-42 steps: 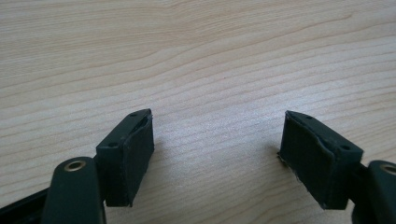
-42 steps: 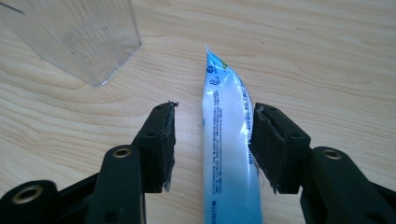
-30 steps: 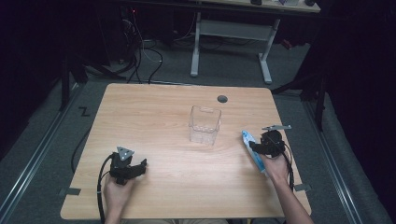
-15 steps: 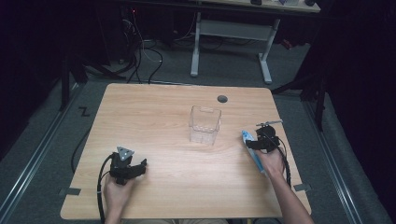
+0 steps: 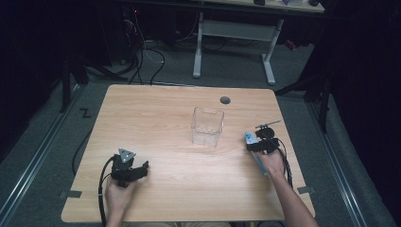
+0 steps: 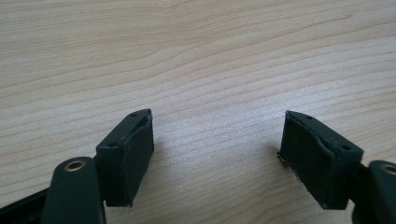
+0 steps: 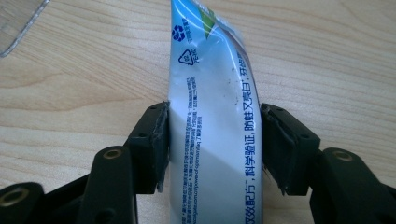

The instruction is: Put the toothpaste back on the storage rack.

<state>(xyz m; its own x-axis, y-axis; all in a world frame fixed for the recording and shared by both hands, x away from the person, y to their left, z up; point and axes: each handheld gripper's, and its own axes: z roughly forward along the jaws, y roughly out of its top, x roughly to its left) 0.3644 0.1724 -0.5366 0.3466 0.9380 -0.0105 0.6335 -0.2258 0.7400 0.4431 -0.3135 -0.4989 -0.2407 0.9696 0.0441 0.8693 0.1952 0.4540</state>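
A white and blue toothpaste tube (image 5: 248, 138) lies flat on the wooden table (image 5: 156, 118) at the right, its flat end pointing away from the person. My right gripper (image 5: 259, 144) is lowered over it. In the right gripper view the tube (image 7: 215, 93) runs up between the jaws, which have just been closing, and both pads (image 7: 152, 144) touch its edges. My left gripper (image 5: 138, 170) rests at the front left, open; its view (image 6: 217, 154) has bare wood between the pads (image 6: 133, 154).
A clear plastic container (image 5: 207, 126) stands upright mid-table, left of the tube; its edge (image 7: 18, 23) is in the right gripper view's top left corner. A round cable hole (image 5: 225, 100) is in the table's far edge. Table legs and cables lie beyond.
My right gripper has slid left and slightly down over the tube, toward the container. The tube has stayed in place. The left gripper has not moved.
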